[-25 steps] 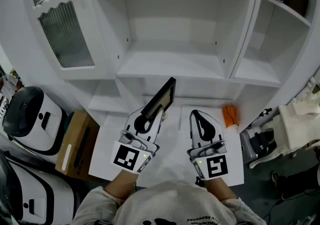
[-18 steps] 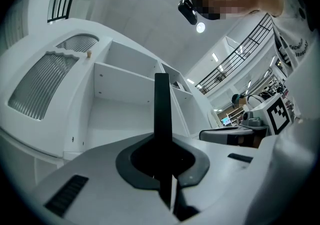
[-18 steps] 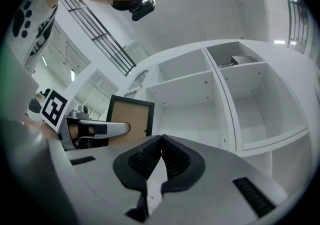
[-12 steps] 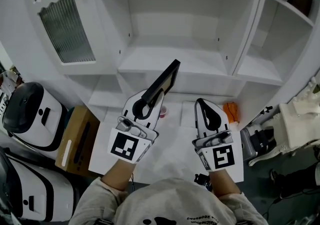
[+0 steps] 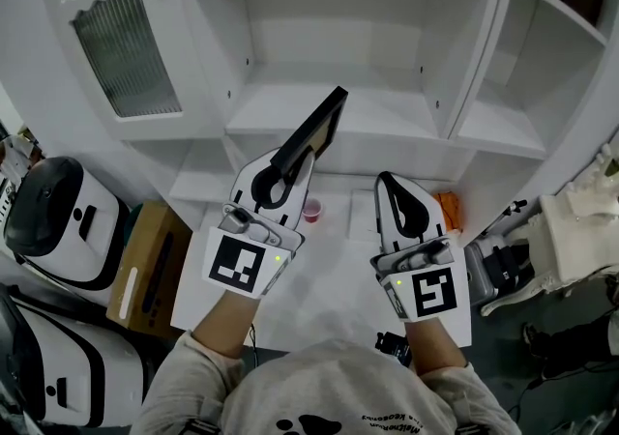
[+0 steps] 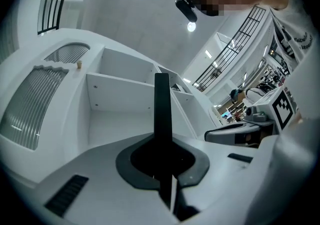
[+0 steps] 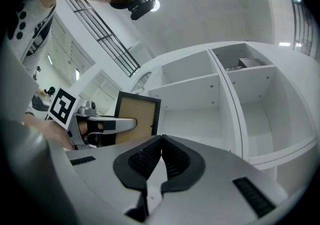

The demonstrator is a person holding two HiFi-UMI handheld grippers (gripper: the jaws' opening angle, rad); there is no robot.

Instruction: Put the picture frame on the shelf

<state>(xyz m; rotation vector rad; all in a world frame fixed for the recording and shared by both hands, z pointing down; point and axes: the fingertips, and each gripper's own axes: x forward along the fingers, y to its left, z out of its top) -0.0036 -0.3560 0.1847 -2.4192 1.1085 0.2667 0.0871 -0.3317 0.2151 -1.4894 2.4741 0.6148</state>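
1. Picture frame [image 5: 314, 138] hangs above a white tabletop [image 5: 329, 278], the nearest surface. The left gripper [image 5: 286, 160] holds its lower end, jaws pinched tight on the thin black edge.
2. At 3 o'clock from that tool, the right gripper [image 5: 387, 187] hovers over the same tabletop, its ribbed pads pressed together on nothing.
3. Just past the tools, a small pink cup [image 5: 311, 212] sits on the tabletop between them. An orange object [image 5: 446, 215] lies at 3 o'clock from the right one.
4. Beside the table at 9 o'clock stand a cardboard box [image 5: 145, 274] and two white-and-black appliances [image 5: 53, 220].
5. In the head view the frame's long axis runs from 7 to 1 o'clock, with the free end pointing at the open bay. The left gripper view shows it edge-on and upright. Its brown face, bordered in black, is turned towards the right gripper.
6. Farthest off, a white shelf unit [image 5: 387, 119] fills the wall. It has an open bay at 12 o'clock, a ribbed glass door [image 5: 126, 46] at 10 and narrower bays at 2.
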